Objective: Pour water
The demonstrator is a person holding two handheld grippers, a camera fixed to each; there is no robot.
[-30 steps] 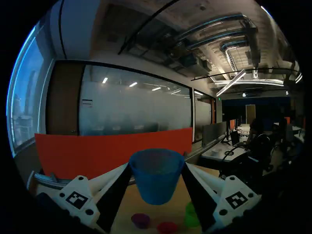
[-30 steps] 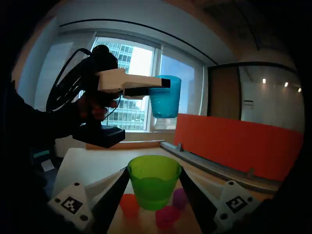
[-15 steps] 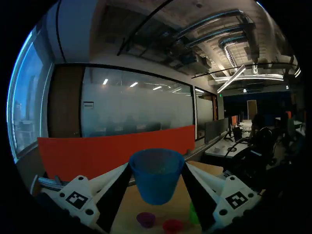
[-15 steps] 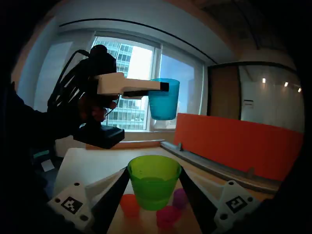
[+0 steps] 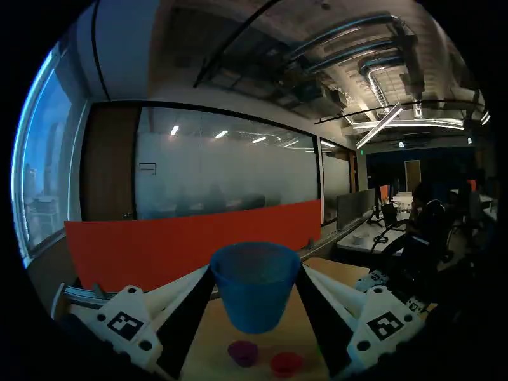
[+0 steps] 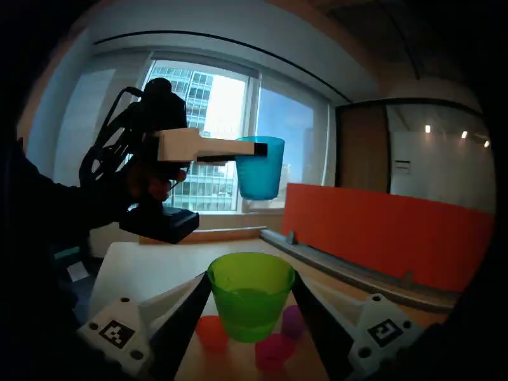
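I'm holding both upright so nothing spills: left tongs [image 5: 254, 272] clamping the blue cup [image 5: 255, 292] high, right tongs [image 6: 250, 277] clamping the apparently part-filled green cup [image 6: 251, 301].

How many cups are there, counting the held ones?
5: blue cup in the left gripper, green cup in the right gripper; orange cup, pink cup, purple cup on the table beneath. Others may hide behind the green cup.

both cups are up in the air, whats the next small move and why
Probably bring the blue cup across until it is over the green cup, without tipping yet. In the right gripper view the blue cup hangs upright, higher and off to one side of the green cup's open mouth.
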